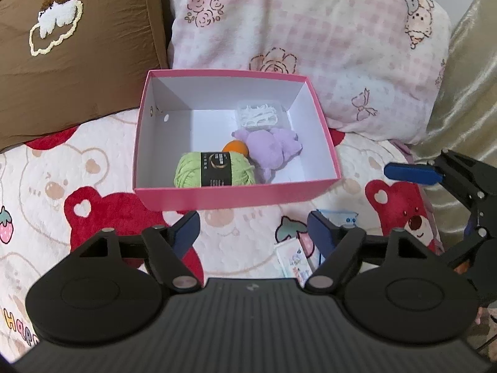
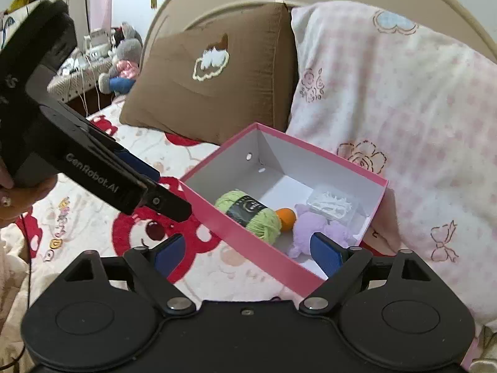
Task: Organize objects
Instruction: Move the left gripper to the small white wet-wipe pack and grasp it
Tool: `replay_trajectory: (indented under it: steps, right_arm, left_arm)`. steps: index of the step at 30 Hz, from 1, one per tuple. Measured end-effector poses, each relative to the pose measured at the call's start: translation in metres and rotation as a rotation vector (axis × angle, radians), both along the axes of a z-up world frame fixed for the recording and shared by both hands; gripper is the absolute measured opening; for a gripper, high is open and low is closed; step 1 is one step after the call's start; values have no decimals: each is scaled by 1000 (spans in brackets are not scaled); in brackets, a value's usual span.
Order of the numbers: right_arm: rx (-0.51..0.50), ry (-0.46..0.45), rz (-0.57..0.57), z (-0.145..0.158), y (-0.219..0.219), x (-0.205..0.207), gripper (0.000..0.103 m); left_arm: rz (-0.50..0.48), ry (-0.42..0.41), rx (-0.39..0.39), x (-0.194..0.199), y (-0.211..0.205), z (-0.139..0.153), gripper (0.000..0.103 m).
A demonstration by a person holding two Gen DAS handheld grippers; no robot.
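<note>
I see my left gripper (image 1: 253, 233) nearest, its jaws spread wide with nothing between them, hanging just short of the pink box's (image 1: 236, 197) near wall. My right gripper (image 2: 248, 253) is likewise wide open and empty, over the box's near right corner. A small printed packet (image 1: 293, 259) lies on the bear-print bedspread (image 1: 46, 186) just in front of the box, beside the left gripper's right finger. Inside the box, the green yarn ball (image 1: 214, 169) sits against the near wall, the orange ball (image 1: 235, 147) and purple plush toy (image 1: 273, 149) behind it, and the clear plastic case (image 1: 260, 113) toward the far right corner. Beyond the box lean a brown pillow (image 1: 77, 46) and a pink checked pillow (image 1: 310, 25).
</note>
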State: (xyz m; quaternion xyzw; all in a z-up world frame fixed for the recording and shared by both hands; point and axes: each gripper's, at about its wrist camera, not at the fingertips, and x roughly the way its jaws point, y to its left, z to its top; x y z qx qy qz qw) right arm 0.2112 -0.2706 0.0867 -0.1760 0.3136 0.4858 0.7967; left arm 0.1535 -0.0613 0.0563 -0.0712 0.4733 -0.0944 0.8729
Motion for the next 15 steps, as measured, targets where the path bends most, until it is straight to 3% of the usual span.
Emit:
replay_trajectory:
  steps: [3, 15]
  right_arm:
    - [23, 40, -5, -3, -10, -10, 91]
    - [-24, 68, 32, -10, -25, -42, 91]
  left_arm:
    - [-2, 16, 13, -5, 1, -5, 87]
    - [-26, 89, -1, -27, -4, -21, 95]
